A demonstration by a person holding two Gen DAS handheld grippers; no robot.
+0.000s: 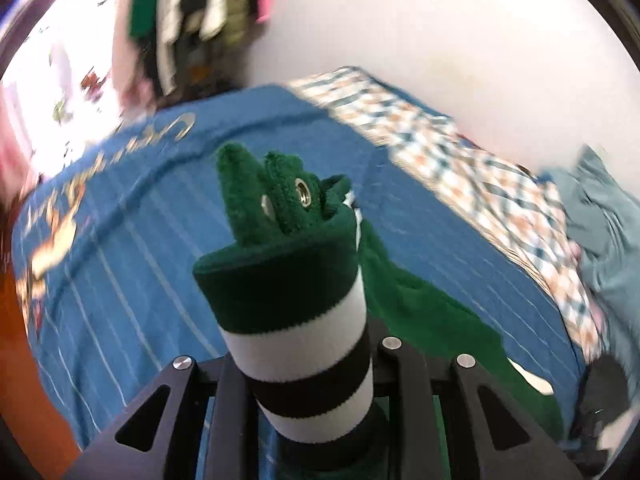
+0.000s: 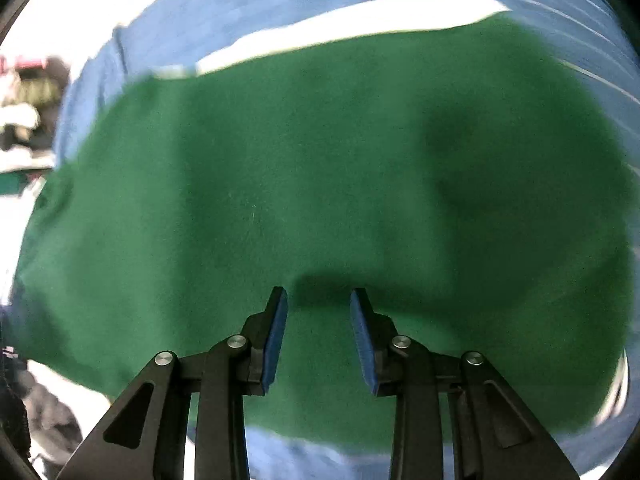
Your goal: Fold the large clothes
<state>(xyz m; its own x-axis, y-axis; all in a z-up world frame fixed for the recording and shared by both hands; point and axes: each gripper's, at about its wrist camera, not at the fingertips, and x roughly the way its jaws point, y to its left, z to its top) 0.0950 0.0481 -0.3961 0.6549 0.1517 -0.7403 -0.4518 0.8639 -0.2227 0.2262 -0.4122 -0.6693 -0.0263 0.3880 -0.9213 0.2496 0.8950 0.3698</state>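
A large dark green garment [image 2: 320, 168] with white and black striped trim lies spread on a blue striped bed cover [image 2: 224, 12]. In the left wrist view my left gripper [image 1: 296, 292] is shut on the garment's striped cuff [image 1: 304, 344], which wraps its fingers and hides them; green cloth [image 1: 416, 300] trails down to the right onto the blue cover [image 1: 132, 264]. In the right wrist view my right gripper [image 2: 319, 300] is open and empty, its blue pads [image 2: 276, 336] just above the green cloth near its lower edge.
A checked blanket [image 1: 460, 160] lies along the bed's far side by the white wall. A grey-green garment [image 1: 604, 232] lies at the right. A pile of clothes [image 1: 192, 12] sits at the back left. The orange floor [image 1: 28, 384] shows at the left.
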